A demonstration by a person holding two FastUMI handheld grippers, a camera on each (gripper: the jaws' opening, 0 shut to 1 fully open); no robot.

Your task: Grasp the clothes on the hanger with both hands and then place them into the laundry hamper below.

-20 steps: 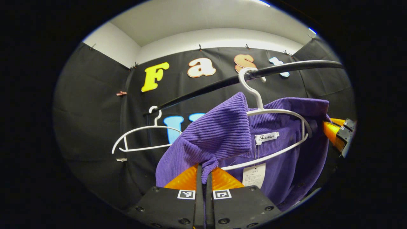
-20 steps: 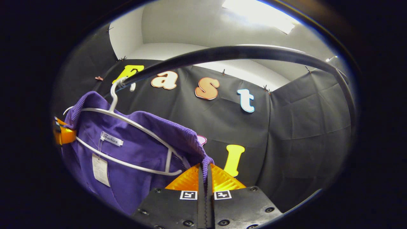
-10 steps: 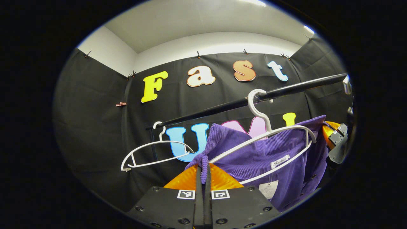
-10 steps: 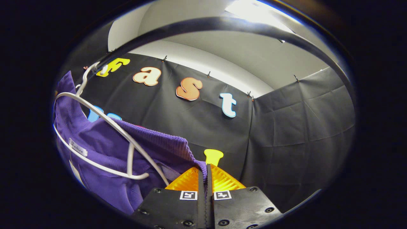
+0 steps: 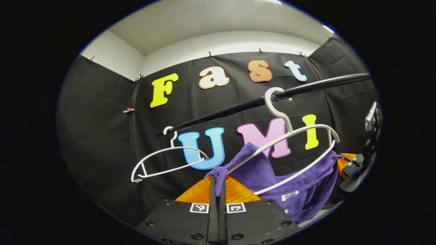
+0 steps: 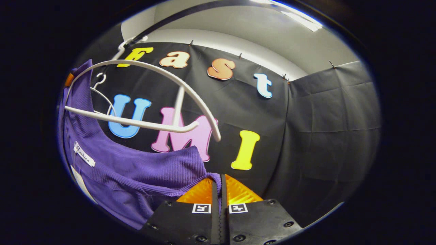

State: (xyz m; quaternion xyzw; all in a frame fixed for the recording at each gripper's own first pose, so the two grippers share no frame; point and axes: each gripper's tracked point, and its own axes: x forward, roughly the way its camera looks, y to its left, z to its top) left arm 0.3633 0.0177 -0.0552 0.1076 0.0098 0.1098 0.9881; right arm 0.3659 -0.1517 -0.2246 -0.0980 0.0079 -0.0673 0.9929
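1. Since the earlier frames the purple garment (image 5: 303,190) is sliding down off the white hanger (image 5: 299,136): in the left gripper view it was draping over the hanger's shoulders, and now it is sagging below the bare upper arm, with the lower bar still crossing in front of the cloth.

2. In the left gripper view, the left gripper (image 5: 218,190) is keeping its fingers pressed together on a bunched corner of the garment, which is poking up just above the fingertips. Beyond and to the right of the fingers, the hanger is hooking over the black rail (image 5: 306,90), tilted. A second, empty hanger (image 5: 167,163) is hanging up and to the left of the fingers. The right gripper (image 5: 345,165) is showing far to the right, against the garment's other edge.

3. In the right gripper view, the right gripper (image 6: 219,190) is likewise clamping its fingers closed on a ribbed edge of the garment (image 6: 136,173), which is spreading away to the left of the fingers. The hanger (image 6: 150,98) is sitting above and left of the fingers, with cloth still climbing past its far end.

4. By my judgement the step in hand is pulling the garment free. Next, both grippers need to draw the cloth down and clear of the lower bar, then carry it together to the hamper below, which these views are not revealing.
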